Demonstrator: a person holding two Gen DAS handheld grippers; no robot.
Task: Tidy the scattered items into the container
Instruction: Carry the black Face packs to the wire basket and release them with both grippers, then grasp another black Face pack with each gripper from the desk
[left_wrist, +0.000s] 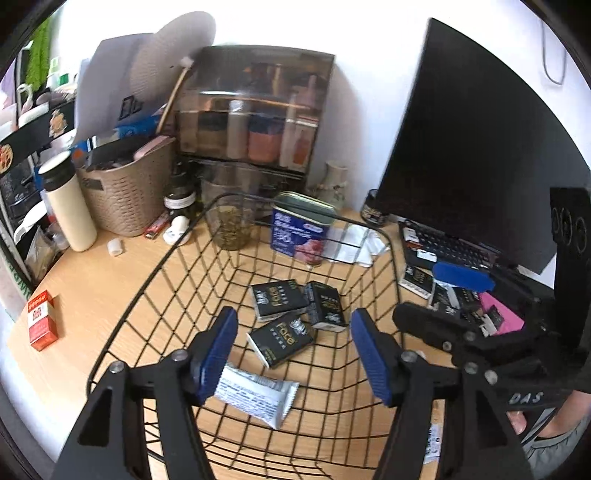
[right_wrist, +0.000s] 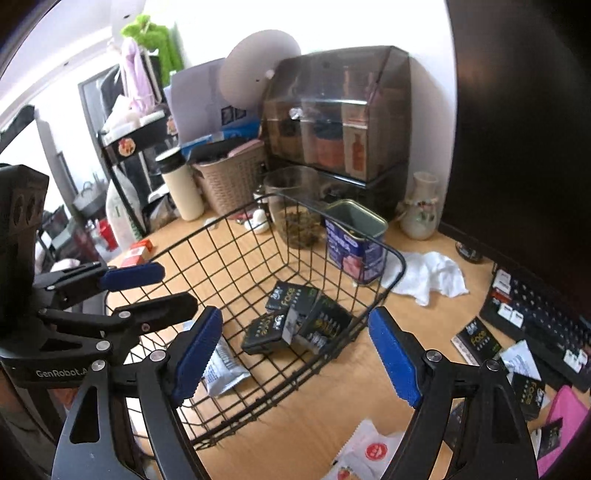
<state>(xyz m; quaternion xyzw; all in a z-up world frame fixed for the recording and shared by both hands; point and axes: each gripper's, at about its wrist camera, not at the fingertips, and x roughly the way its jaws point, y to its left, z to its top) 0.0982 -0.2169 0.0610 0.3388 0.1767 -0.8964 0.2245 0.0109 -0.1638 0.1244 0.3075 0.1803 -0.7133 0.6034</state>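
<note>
Both grippers empty. Left gripper (left_wrist: 293, 354) jaws stand apart with nothing between them, hovering over the wire basket (left_wrist: 369, 225) interior. Right gripper (right_wrist: 295, 354) jaws wide, also empty, parked above the basket's near right corner.

Already in the basket: three black "Face" packets (left_wrist: 280, 334) clustered mid-floor, plus a white sachet (left_wrist: 255, 397) lying at the near wall, just under the left gripper's left finger.

Still loose: more black "Face" packets (right_wrist: 476, 341) on the desk to the right of the basket, against the front edge of the black keyboard (right_wrist: 546, 332), with a pink item (right_wrist: 567, 417) beside them. A red-and-white sachet (right_wrist: 369, 452) lies on the desk in front of the basket, near the desk's front edge.

Key relation: the leftovers all lie right of and below the right gripper's fingers, well clear of the left. Right hand is clearly nearer, so my call is it takes the next pick. The nearest black packet's long axis runs diagonally toward the keyboard; the jaws would likely need a roll to span its short side.

Surface: light wood desk, flat, crowded. Blue tin (right_wrist: 354, 240), glass jar and crumpled white tissue (right_wrist: 428, 277) sit behind the basket; monitor (left_wrist: 480, 140) fills the right rear. Little room between keyboard and basket wall.
</note>
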